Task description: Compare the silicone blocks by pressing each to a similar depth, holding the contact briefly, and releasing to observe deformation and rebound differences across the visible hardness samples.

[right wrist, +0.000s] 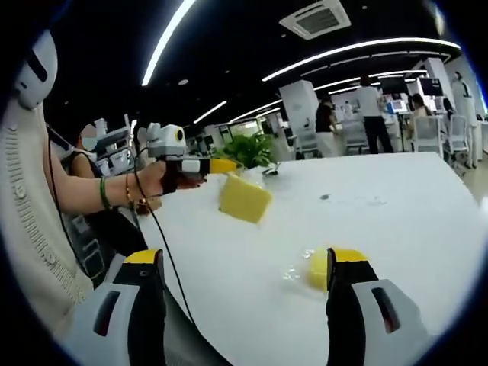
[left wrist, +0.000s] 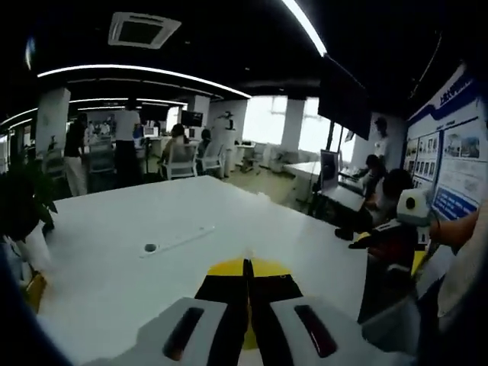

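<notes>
In the left gripper view my left gripper (left wrist: 245,267) has its jaws pressed almost together, with yellow of a silicone block (left wrist: 267,268) showing behind the tips. The right gripper view shows that left gripper (right wrist: 217,165) held in a hand above the table, pinching the yellow silicone block (right wrist: 244,200), which hangs in the air. My right gripper (right wrist: 244,263) stands open and wide over the near table edge. A second yellow block (right wrist: 319,268) lies on the table just inside its right jaw, beside a clear block (right wrist: 293,273). The right gripper (left wrist: 374,240) also enters the left gripper view from the right.
A large white table (left wrist: 152,221) carries a small round piece (left wrist: 150,248) with a thin strip. A potted plant (right wrist: 248,149) stands at the table's far end. A person's forearm with a green bracelet (right wrist: 104,192) reaches in. People and chairs stand in the office behind.
</notes>
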A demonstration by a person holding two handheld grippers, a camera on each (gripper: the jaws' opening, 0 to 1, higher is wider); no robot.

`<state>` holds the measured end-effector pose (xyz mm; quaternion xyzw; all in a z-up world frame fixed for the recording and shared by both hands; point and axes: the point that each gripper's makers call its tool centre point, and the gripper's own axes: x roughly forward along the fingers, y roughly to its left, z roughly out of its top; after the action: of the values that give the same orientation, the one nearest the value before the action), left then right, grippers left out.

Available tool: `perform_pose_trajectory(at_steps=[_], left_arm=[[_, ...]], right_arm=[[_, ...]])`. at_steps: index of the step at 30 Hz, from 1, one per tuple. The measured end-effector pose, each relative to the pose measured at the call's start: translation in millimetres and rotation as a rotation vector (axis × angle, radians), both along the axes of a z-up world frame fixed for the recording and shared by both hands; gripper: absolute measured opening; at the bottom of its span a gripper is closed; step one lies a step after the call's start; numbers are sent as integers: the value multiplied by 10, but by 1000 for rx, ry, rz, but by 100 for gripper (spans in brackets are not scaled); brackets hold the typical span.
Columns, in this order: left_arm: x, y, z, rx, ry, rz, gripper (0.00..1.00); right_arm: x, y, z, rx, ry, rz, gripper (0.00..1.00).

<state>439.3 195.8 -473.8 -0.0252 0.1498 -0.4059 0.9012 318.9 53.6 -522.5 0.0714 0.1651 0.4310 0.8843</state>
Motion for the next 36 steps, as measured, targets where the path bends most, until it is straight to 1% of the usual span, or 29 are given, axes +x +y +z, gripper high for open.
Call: perform_pose_trajectory(at_steps=[1, 3, 5, 6, 7, 8, 11, 13, 17, 20, 25, 26, 29, 31, 36], left_arm=[[-25, -31, 82, -1, -8, -19, 0], [-48, -65, 206, 3, -34, -36, 0], [-68, -99, 324, 0, -49, -54, 0], [-72, -106, 348, 0, -53, -58, 0], [-89, -133, 427, -7, -58, -73, 0], [-88, -135, 446, -7, -63, -73, 0], [-99, -172, 576, -10, -85, -96, 0], [-109, -204, 627, -17, -84, -118, 0], [-105, -261, 675, 1, -97, -150, 0], [-110, -302, 685, 6, -97, -173, 0], [-135, -353, 680, 8, -97, -205, 0], [-149, -372, 672, 8, -93, -216, 0], [-191, -402, 651, 5, -89, -246, 0], [-194, -398, 632, 3, -81, -262, 0], [-209, -419, 613, 10, -83, -297, 0]], right_arm=[[25, 3, 38, -7, -12, 8, 82], [92, 30, 171, -11, -42, 37, 82], [139, 52, 259, -26, -66, 59, 82], [164, 64, 304, -35, -80, 71, 82], [206, 76, 374, -43, -96, 81, 82], [256, 87, 448, -46, -114, 89, 82], [365, 117, 594, -57, -138, 110, 82], [433, 164, 689, -70, -166, 132, 82], [531, 277, 797, -91, -193, 175, 83], [647, 404, 859, -117, -216, 216, 84], [821, 534, 862, -148, -232, 258, 84], [852, 549, 849, -150, -226, 263, 85], [950, 616, 792, -160, -218, 287, 86], [975, 641, 750, -169, -208, 297, 86], [1060, 758, 619, -188, -189, 342, 84]])
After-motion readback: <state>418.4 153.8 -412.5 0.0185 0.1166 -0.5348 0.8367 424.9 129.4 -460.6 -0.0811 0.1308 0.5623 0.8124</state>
